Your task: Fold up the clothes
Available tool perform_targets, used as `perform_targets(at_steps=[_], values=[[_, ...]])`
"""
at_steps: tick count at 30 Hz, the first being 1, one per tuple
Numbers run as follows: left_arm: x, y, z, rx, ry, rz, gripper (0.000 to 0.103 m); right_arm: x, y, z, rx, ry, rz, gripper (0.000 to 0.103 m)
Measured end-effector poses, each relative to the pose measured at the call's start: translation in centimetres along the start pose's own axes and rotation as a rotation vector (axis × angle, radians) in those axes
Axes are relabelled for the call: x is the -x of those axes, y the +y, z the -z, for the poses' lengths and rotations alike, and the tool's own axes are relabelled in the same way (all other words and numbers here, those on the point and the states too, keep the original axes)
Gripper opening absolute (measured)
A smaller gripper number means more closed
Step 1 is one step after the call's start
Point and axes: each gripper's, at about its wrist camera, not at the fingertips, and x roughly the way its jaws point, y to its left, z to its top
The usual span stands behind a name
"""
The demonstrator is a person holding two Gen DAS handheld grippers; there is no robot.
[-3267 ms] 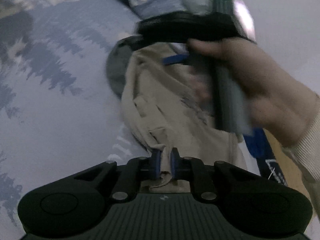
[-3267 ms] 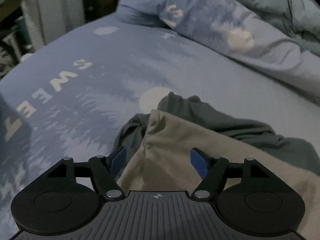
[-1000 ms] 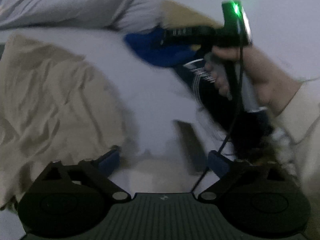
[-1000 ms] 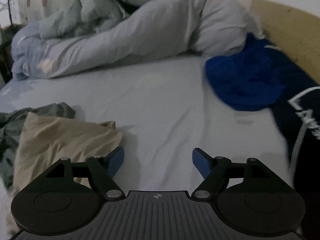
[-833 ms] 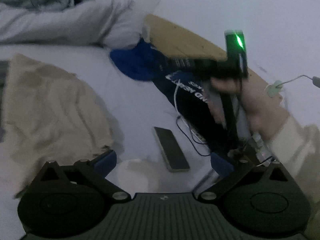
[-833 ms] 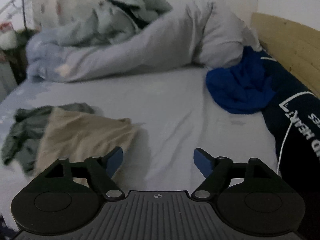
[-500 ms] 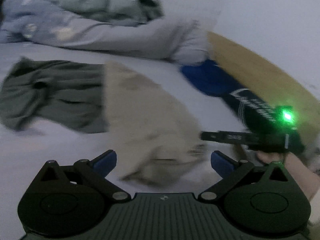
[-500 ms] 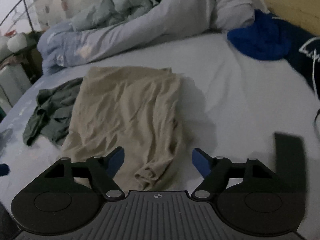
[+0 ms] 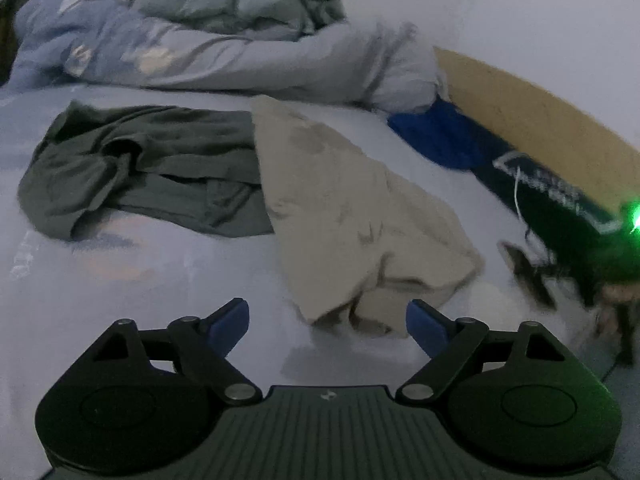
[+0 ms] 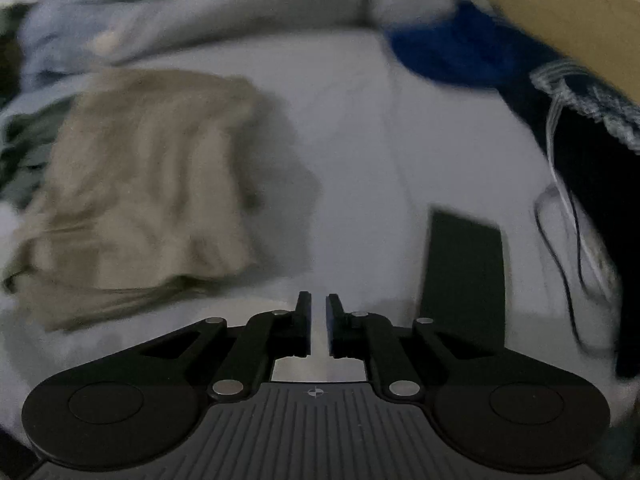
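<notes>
Both grippers hang over the bed. Left gripper stands released, its jaws spread wide after narrowing a little just now, with nothing pressed between its blue pads; the near corner of the beige garment lies just ahead of it, between the two fingers' lines. Beyond and to the left of that gripper a dark green garment lies partly under the beige one. Right gripper has just been closing and is nearly clenched, with only bare sheet visible in the slit. The beige garment lies ahead to its left, a dark phone just to its right.
</notes>
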Motion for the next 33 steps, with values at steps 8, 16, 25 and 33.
perform_targets(at_steps=[8, 16, 25, 33], values=[[-2.6, -2.3, 0.7, -0.105, -0.003, -0.087, 0.063, 0.6, 13.4, 0.9, 0.444, -0.14, -0.193, 0.043], [-5.7, -3.1, 0.0, -0.24, 0.053, -0.145, 0.06, -2.5, 17.3, 1.5, 0.61, -0.111, -0.155, 0.042], [-4.4, -0.4, -1.3, -0.102, -0.021, -0.204, 0.003, 1.2, 14.9, 1.1, 0.588, -0.178, -0.201, 0.004], [-2.9, 2.3, 0.3, -0.006, 0.086, -0.143, 0.014, 0.6, 15.6, 3.7, 0.713, -0.017, -0.275, 0.007]])
